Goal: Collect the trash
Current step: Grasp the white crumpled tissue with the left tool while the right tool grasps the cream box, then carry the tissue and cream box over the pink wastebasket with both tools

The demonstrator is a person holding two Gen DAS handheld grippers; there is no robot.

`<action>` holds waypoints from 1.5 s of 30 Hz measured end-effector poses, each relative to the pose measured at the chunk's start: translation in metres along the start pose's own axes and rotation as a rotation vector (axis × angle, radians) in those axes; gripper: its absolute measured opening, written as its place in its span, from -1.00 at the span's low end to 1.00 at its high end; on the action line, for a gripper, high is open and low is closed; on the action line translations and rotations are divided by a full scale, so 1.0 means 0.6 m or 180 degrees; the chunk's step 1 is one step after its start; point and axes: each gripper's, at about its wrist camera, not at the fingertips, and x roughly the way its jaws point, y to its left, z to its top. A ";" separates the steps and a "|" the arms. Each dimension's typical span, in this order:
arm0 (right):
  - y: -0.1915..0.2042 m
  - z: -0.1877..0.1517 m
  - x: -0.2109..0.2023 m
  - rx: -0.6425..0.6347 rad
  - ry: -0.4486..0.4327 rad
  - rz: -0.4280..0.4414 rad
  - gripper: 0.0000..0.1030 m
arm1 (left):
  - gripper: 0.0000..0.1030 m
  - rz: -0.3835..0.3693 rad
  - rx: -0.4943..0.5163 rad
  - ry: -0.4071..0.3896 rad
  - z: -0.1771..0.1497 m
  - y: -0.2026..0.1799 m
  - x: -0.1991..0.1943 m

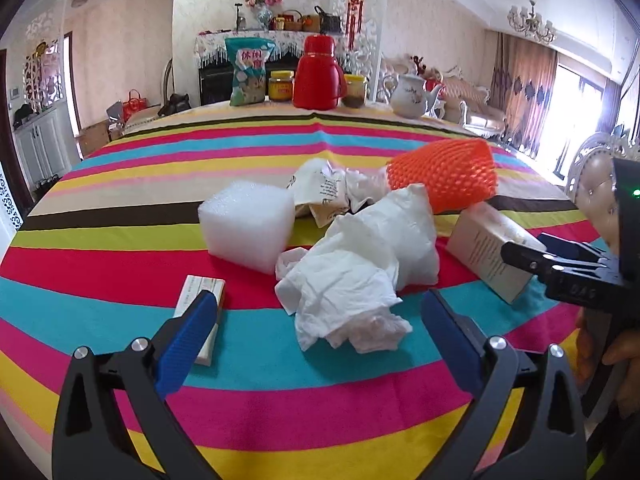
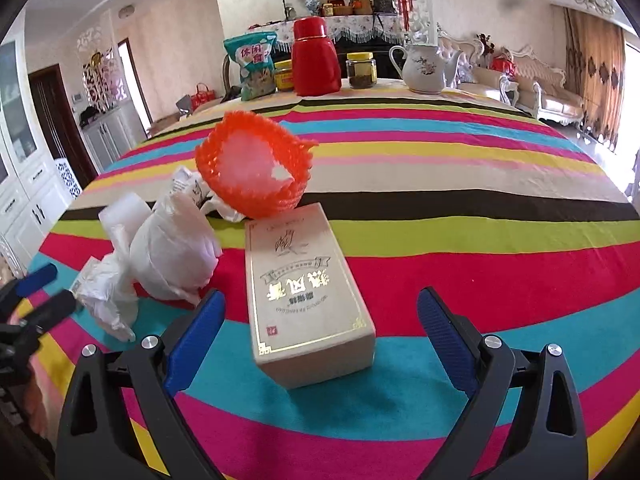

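Right wrist: beige box lies between the open right tool.

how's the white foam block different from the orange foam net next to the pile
The white foam block is a solid, closed cube with a fine bubbly surface; the orange foam net is an open mesh sleeve, hollow, with its mouth showing in the right wrist view. The block sits flat on the striped tablecloth; the net lies tilted, propped against the beige carton. The block is at the pile's left in the left wrist view, the net at its right. Both look like light packing waste.
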 end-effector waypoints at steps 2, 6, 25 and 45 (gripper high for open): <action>0.003 0.000 0.007 -0.0021 0.0064 0.0020 0.77 | 0.91 0.0018 -0.0006 0.0076 0.007 -0.004 0.015; 0.008 0.002 0.007 -0.0087 0.0076 -0.0002 0.70 | 0.89 0.0079 0.0036 0.0238 0.017 -0.016 0.042; 0.042 -0.008 -0.019 -0.0395 -0.0114 -0.0061 -0.01 | -0.71 -0.0138 0.0174 0.0045 -0.003 -0.021 0.019; 0.119 -0.016 -0.111 -0.0714 -0.0588 0.0142 -0.01 | -0.70 -0.0065 0.0212 -0.0280 -0.019 -0.003 -0.114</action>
